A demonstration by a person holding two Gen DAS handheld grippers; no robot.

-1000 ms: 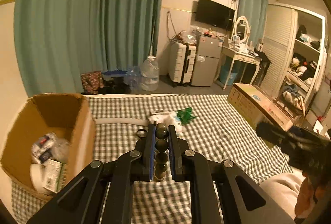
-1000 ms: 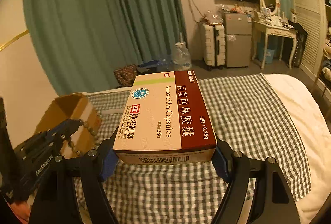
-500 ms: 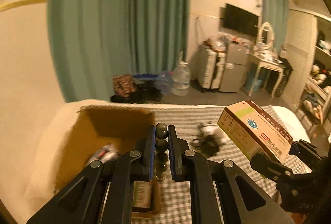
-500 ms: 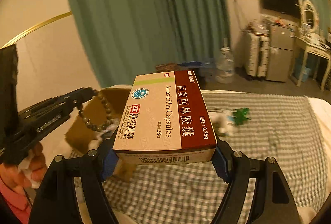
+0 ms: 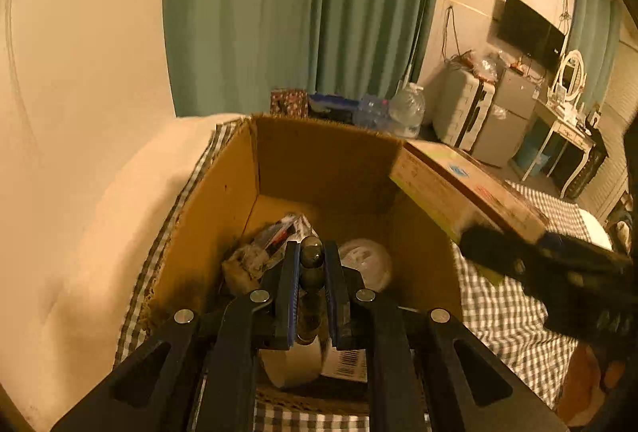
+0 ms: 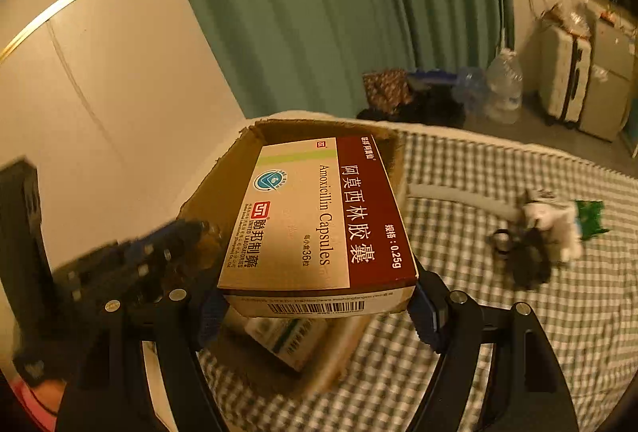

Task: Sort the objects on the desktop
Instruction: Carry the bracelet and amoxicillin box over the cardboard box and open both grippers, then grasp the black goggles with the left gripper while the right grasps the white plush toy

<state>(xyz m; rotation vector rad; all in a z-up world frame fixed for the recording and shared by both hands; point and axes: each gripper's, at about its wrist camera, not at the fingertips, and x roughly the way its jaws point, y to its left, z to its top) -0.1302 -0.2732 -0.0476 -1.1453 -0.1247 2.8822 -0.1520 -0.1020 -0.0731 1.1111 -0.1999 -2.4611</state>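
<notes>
Left gripper (image 5: 311,264) clamped on a bead bracelet (image 5: 311,257) and right gripper (image 6: 319,306) grasping an amoxicillin capsule box (image 6: 319,216), both poised over the open cardboard box (image 5: 223,200), presumably for dropping in.

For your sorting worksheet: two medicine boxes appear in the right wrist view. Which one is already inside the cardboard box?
The smaller green-and-white medicine box, lying in the cardboard box; the Amoxicillin box is gripped above.
</notes>
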